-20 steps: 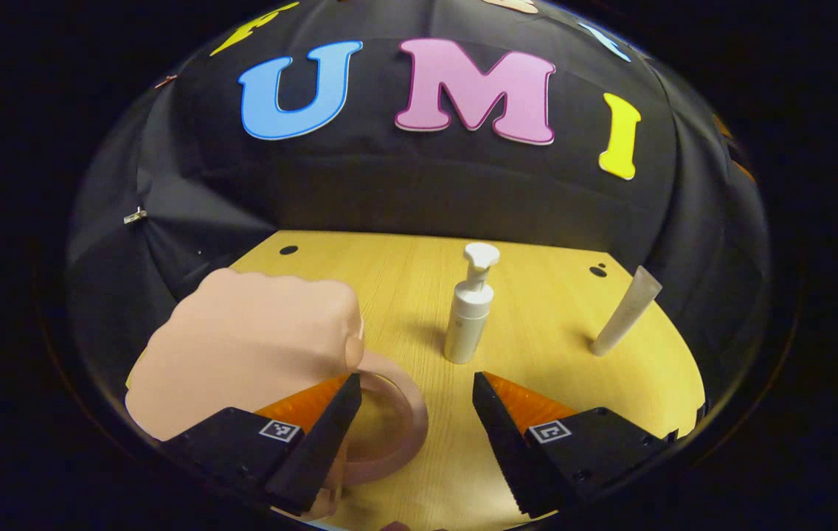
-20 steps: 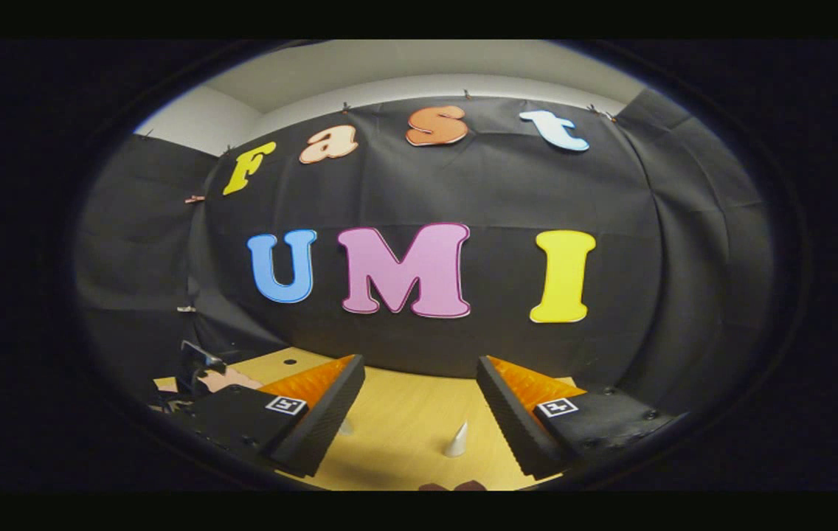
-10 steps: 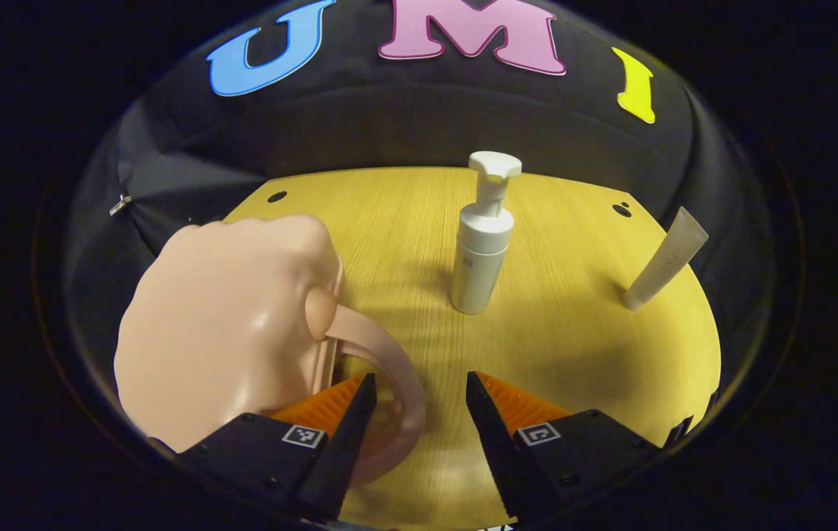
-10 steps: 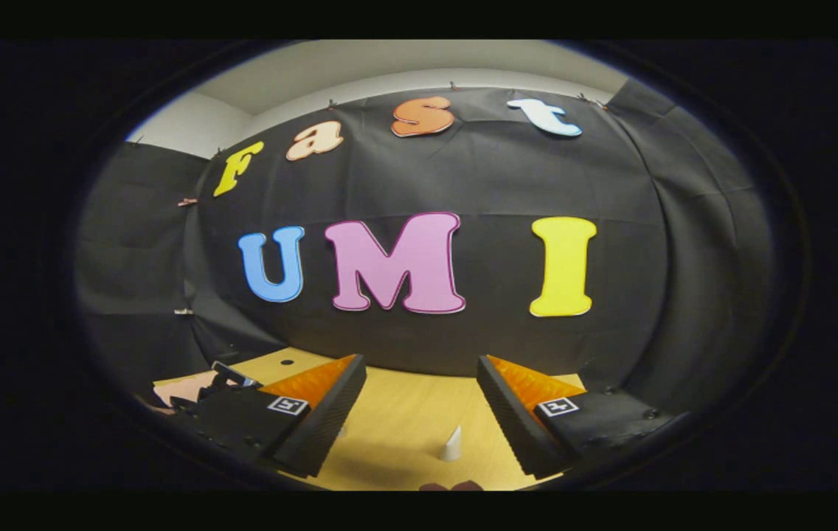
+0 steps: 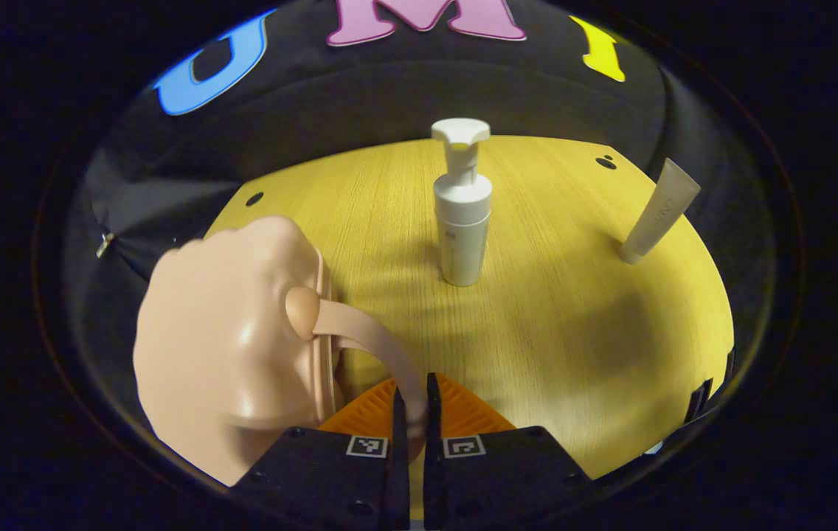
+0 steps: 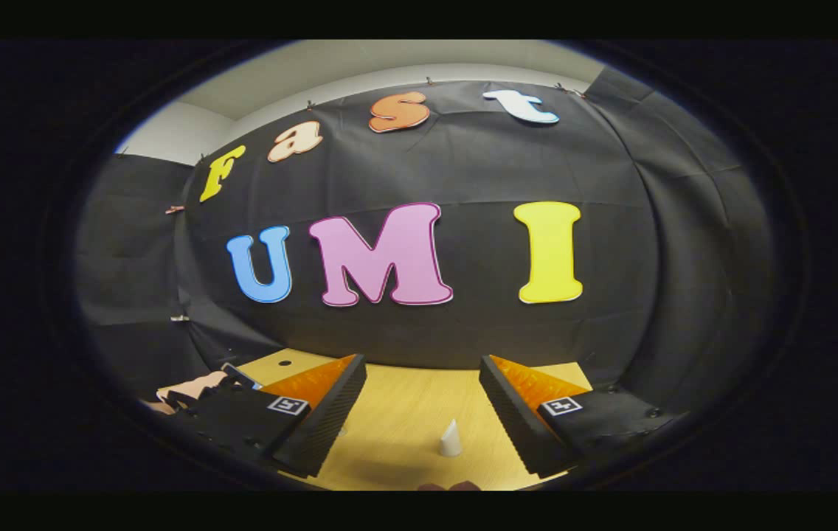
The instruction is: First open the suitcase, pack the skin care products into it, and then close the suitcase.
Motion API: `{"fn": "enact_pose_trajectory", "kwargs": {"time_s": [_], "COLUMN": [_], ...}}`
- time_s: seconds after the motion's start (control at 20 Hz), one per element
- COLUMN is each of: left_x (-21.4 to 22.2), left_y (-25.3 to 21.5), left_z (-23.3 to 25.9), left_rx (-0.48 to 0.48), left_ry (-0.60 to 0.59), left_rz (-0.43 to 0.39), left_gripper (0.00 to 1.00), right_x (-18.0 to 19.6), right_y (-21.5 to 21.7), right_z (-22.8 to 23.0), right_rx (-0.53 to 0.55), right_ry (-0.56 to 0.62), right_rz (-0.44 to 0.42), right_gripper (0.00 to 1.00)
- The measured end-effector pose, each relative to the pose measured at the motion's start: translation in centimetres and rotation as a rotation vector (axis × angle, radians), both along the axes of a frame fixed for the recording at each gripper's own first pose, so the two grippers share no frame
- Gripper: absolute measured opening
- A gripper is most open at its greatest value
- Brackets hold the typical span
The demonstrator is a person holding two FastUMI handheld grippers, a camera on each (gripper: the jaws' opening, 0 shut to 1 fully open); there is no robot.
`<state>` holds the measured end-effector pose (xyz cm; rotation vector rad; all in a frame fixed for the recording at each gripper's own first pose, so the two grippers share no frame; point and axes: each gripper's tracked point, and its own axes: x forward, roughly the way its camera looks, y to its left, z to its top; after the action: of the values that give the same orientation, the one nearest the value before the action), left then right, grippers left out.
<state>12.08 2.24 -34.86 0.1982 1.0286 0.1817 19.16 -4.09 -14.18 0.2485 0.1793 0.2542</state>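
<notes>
Left gripper view, nearest first: the left gripper (image 5: 411, 413) sits at 6 o'clock, jaws almost together, both fingers pinching the thin curved handle (image 5: 382, 354) of the pink suitcase (image 5: 234, 346). We see the handle arc up from between the fingers to a round knob on the suitcase's edge at about 9 o'clock. The suitcase is a smooth, glossy, rounded shell, lid down, filling the 8 to 9 o'clock side and lying on the wooden table (image 5: 574, 324). Its bulk blocks the table's left part from us.

Farther out at 12 o'clock a white pump bottle (image 5: 462, 214) stands upright on the table, well apart from the suitcase and with bare wood between them. At 2 o'clock, near the table's far right edge, a pale tube (image 5: 659, 212) stands leaning to the right, cap end down. Small dark holes mark the table's far corners. Behind it hangs the black cloth wall (image 5: 389, 96).

Right gripper view: the right gripper (image 6: 423, 413) is at 6 o'clock, jaws wide apart, nothing between them, touching nothing. Between the fingers we see bare table and a small white pointed thing (image 6: 450, 439) standing on it; we cannot tell what it is. At 8 o'clock, past the left finger, a bit of the pink suitcase peeks out beside a dark piece of gear. Beyond is the black cloth wall, with pale room wall above it at 12 o'clock.
</notes>
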Motion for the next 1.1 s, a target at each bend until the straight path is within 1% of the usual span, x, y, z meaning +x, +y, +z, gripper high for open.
{"fn": "enact_pose_trajectory", "kwargs": {"time_s": [0.05,0.15,0.2,0.35,0.45,0.6,0.7,0.8,0.95,1.1], "left_x": [0.3,0.7,1.0,1.8,2.1,0.9,-0.1,-1.4,-3.5,-6.2], "left_y": [-0.5,-1.0,-1.0,0.5,2.1,6.2,8.9,12.0,18.6,26.1], "left_z": [1.1,3.3,4.6,7.6,10.3,15.2,17.4,19.7,22.6,23.6], "left_rx": [-0.022,-0.1,-0.116,-0.087,-0.066,-0.094,-0.116,-0.12,-0.058,0.035], "left_ry": [-0.017,-0.045,-0.06,-0.104,-0.141,-0.207,-0.245,-0.286,-0.341,-0.362], "left_rz": [0.026,0.08,0.088,0.07,0.081,0.12,0.137,0.139,0.147,0.195], "left_gripper": [0.11,0.1,0.1,0.09,0.09,0.09,0.09,0.09,0.09,0.09], "right_x": [-0.1,-0.3,-0.5,-0.8,-1.1,-1.3,-1.7,-1.9,-2.3,-2.0], "right_y": [-0.1,-0.2,-0.3,0.0,0.3,1.9,3.5,5.2,9.2,13.5], "right_z": [-0.1,-0.8,-1.3,-1.1,-0.6,0.1,1.1,2.9,4.8,5.8], "right_rx": [0.003,0.005,0.006,0.028,0.035,0.023,0.006,-0.018,-0.03,-0.059], "right_ry": [-0.004,0.003,0.015,0.026,0.017,0.011,0.005,-0.033,-0.058,-0.066], "right_rz": [-0.001,-0.001,-0.005,-0.024,-0.037,-0.04,-0.04,-0.059,-0.068,-0.062], "right_gripper": [0.98,0.98,0.98,0.99,0.99,0.98,0.98,0.98,0.98,0.98]}}
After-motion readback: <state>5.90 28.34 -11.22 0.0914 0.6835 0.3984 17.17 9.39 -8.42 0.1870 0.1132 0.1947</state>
